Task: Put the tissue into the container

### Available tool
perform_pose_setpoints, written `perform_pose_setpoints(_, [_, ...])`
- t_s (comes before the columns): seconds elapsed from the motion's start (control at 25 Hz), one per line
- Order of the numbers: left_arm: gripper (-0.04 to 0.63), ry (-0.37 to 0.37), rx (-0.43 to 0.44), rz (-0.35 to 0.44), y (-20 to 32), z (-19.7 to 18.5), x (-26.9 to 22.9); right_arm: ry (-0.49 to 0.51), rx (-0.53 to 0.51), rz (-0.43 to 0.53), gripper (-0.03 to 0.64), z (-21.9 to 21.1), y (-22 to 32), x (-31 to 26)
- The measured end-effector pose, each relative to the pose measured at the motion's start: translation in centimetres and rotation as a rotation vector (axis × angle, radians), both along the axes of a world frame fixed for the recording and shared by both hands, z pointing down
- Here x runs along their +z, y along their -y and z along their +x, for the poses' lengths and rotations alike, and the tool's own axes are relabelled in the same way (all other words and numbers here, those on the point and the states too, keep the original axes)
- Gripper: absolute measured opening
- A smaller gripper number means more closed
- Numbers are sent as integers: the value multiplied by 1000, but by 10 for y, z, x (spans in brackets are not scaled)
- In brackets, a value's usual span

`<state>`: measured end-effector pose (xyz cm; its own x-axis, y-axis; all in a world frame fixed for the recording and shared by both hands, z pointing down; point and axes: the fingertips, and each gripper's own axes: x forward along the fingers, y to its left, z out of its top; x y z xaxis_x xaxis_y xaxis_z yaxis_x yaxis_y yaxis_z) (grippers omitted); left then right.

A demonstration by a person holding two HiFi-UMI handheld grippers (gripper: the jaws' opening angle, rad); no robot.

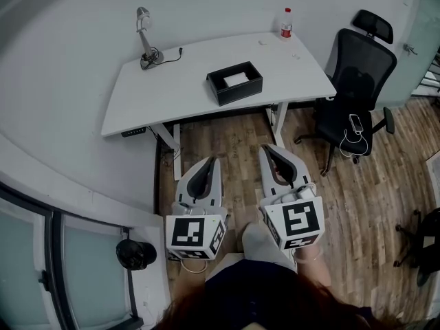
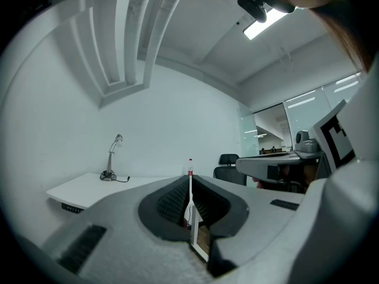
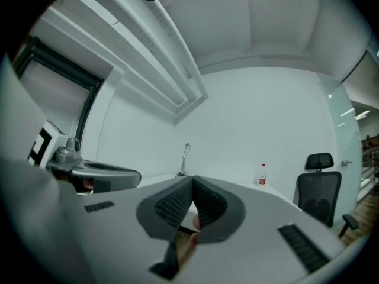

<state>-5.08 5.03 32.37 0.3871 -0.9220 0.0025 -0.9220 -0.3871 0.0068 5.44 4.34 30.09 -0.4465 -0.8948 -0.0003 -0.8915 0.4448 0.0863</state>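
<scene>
Black box (image 1: 234,83) near the middle of the white desk (image 1: 158,88): rectangular, straight-walled, open at the top, with a white tissue (image 1: 236,79) lying flat inside against the dark bottom. Left gripper (image 1: 211,160) and right gripper (image 1: 269,148) side by side above the wooden floor (image 1: 240,139), well apart from the desk and both pointing toward it. Left jaws pressed together but for a hairline slit, gripping nothing. Right jaws clenched tip to tip, likewise empty. Dark ribbed pads lining the inside of smooth, pale grey plastic shells, rounded and tapering to the tips. At the back of each, a cube faced with black-and-white square markers. Smooth matte desktop with a curved front edge on white legs. At its back left corner, a slim bent-neck lamp (image 1: 146,36) on a round base, trailing a black cord. At the back right, a clear plastic bottle (image 1: 286,23) with a red cap and label. To the right of the desk, a black office chair (image 1: 357,88) with a headrest, and a phone (image 1: 355,123) on its seat with a white cable. Floor of brown wood-grain planks.
</scene>
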Motion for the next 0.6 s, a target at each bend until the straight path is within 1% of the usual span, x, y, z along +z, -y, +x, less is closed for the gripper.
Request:
perform_pose_setpoints(0.28, [34,-3,6,-3,-17,2,2,6,-7,4,20,1,-19,-4])
perform_pose_setpoints(0.6, [34,-7,8,-11,-16,-1,4,10,-11,12,20,-5,-21,-5])
